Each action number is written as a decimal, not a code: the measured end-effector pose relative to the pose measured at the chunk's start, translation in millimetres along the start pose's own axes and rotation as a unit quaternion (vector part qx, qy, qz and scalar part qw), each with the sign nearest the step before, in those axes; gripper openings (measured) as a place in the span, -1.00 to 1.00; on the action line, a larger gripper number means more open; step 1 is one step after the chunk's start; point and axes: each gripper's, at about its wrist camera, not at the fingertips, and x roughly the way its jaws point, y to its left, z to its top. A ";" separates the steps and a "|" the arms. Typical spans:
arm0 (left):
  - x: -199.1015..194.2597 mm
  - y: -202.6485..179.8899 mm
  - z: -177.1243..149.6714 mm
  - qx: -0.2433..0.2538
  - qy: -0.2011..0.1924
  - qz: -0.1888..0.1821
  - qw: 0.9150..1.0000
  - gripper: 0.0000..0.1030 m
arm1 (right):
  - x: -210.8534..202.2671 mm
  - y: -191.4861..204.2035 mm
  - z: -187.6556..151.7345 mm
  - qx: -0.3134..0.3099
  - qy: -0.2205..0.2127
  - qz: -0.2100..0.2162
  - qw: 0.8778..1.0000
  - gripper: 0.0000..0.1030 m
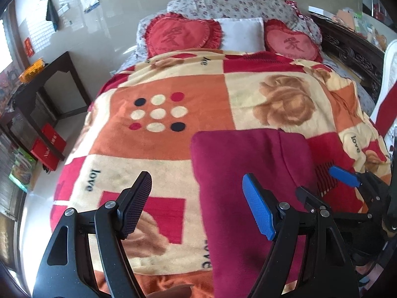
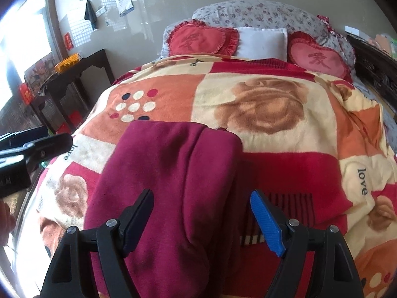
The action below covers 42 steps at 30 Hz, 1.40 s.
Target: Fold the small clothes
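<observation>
A dark magenta garment [image 1: 250, 173] lies folded into a long strip on the patterned blanket [image 1: 158, 149] of a bed. It also shows in the right wrist view [image 2: 171, 173], with a lengthwise seam down its middle. My left gripper [image 1: 197, 193] is open and empty, hovering above the blanket at the garment's left edge. My right gripper [image 2: 202, 211] is open and empty, hovering over the garment's near right part. The right gripper also shows at the right of the left wrist view [image 1: 320, 181], open.
Two red heart cushions [image 1: 182, 34] and a white pillow [image 1: 242, 33] lie at the head of the bed. A dark side table [image 1: 49, 84] stands left of the bed, with red boxes [image 1: 48, 146] on the floor. A dark carved bed frame [image 1: 352, 49] runs along the right.
</observation>
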 end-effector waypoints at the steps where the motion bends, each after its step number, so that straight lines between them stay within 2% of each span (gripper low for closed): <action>1: 3.6 -2.7 -1.4 0.001 0.004 -0.005 1.000 0.48 | 1.1 -2.3 -0.3 0.003 0.003 -0.001 1.000 0.52; 8: 9.8 -2.5 -7.6 -0.006 -0.008 -0.032 0.999 0.48 | -3.5 -11.1 6.3 0.007 0.025 -0.023 0.999 0.52; 14: 11.6 15.3 -9.2 -0.036 -0.020 -0.047 0.998 0.48 | -11.9 -8.6 21.4 0.009 0.034 -0.035 0.999 0.52; 19: 17.9 22.1 -12.3 -0.055 -0.030 -0.048 0.997 0.48 | -8.2 4.7 26.1 -0.026 0.065 -0.042 0.997 0.52; 26: 34.8 29.2 -16.4 -0.097 -0.026 -0.076 0.992 0.48 | -3.0 14.5 24.7 -0.063 0.099 -0.058 0.991 0.52; 29: 41.9 33.8 -16.6 -0.111 -0.018 -0.083 0.990 0.48 | -2.9 17.8 26.2 -0.076 0.098 -0.066 0.990 0.53; 33: 42.8 36.3 -14.1 -0.100 -0.003 -0.069 0.993 0.48 | -0.5 17.1 28.3 -0.061 0.080 -0.055 0.993 0.53; 35: 37.6 37.2 -12.1 -0.085 -0.005 -0.055 0.995 0.48 | 5.0 16.2 27.5 -0.037 0.072 -0.035 0.996 0.53; 42: 26.1 36.1 -7.1 -0.045 0.000 -0.025 0.999 0.48 | 10.5 21.9 20.6 -0.029 0.047 -0.015 0.998 0.53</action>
